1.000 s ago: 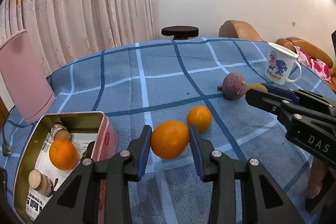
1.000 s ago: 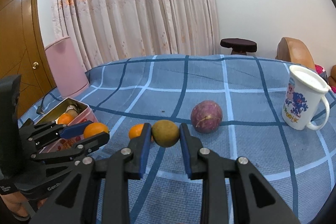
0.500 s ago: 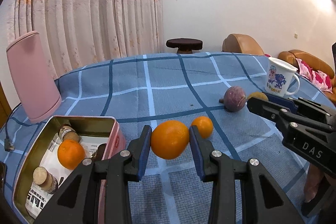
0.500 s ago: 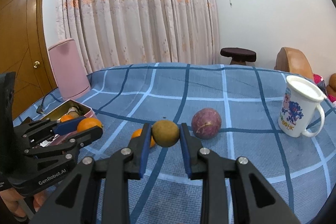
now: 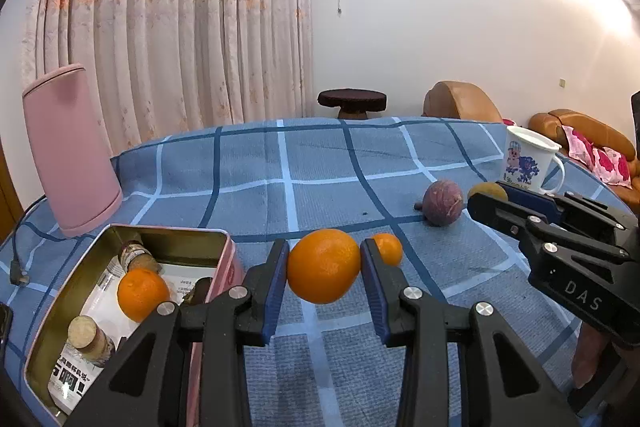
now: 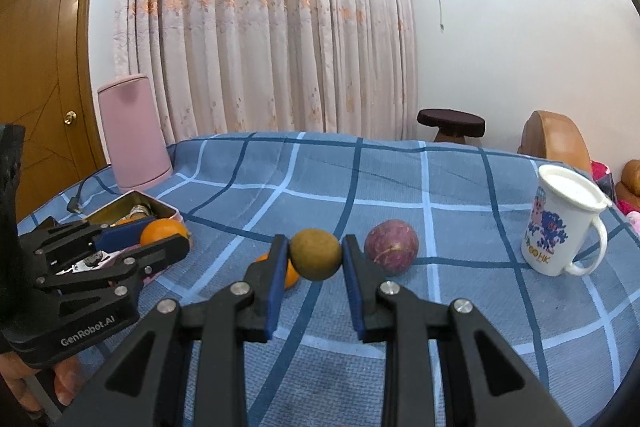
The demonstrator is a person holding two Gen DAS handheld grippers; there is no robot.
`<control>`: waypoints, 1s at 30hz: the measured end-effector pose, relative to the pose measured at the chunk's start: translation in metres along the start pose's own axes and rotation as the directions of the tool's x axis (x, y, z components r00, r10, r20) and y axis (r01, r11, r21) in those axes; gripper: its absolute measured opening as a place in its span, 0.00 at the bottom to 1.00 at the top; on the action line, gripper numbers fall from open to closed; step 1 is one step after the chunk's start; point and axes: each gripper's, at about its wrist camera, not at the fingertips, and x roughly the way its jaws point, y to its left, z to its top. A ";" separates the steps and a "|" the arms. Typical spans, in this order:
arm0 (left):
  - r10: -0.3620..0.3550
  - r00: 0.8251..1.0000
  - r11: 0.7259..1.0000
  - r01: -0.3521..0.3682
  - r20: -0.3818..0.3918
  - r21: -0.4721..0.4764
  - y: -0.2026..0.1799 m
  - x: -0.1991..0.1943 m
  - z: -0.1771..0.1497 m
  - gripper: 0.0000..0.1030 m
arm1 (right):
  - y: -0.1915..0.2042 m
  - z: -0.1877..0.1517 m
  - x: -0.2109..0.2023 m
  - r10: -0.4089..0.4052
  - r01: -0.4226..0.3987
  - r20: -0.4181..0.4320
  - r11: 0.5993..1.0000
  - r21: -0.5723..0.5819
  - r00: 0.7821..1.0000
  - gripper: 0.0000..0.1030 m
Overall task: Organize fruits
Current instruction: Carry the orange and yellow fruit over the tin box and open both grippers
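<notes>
My left gripper (image 5: 323, 273) is shut on a large orange (image 5: 323, 265), held above the blue checked cloth just right of the pink tin box (image 5: 230, 269). The tin holds another orange (image 5: 142, 293) and some small items. My right gripper (image 6: 315, 261) is shut on a brown-green round fruit (image 6: 316, 259), lifted over the cloth. A small orange (image 5: 386, 247) lies on the cloth behind my left fingers and shows in the right wrist view (image 6: 290, 275). A purple fruit (image 6: 391, 247) lies beside it, also in the left wrist view (image 5: 443, 202).
A white cartoon mug (image 6: 560, 227) stands at the right. A tall pink container (image 5: 70, 151) stands behind the tin at the far left, with a cable (image 5: 18, 267) beside it. Sofa and stool lie beyond the table edge.
Both grippers have risen with their fruits held, so the cloth and the tin appear lower in both views. The small orange and purple fruit have not moved.
</notes>
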 end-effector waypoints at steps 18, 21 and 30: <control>-0.005 1.000 1.000 0.006 0.028 -0.017 0.012 -0.015 -0.002 0.37 | 0.013 0.002 0.006 -0.027 0.027 -0.004 0.999 -0.033 1.000 0.29; 0.003 1.000 1.000 -0.002 0.026 -0.026 0.020 -0.018 -0.001 0.37 | 0.021 0.003 0.011 -0.003 0.002 -0.019 0.999 -0.034 1.000 0.29; 0.043 0.999 0.998 -0.043 0.009 -0.056 0.049 -0.029 -0.002 0.37 | 0.058 0.015 0.019 0.070 -0.071 -0.023 0.995 -0.068 0.997 0.29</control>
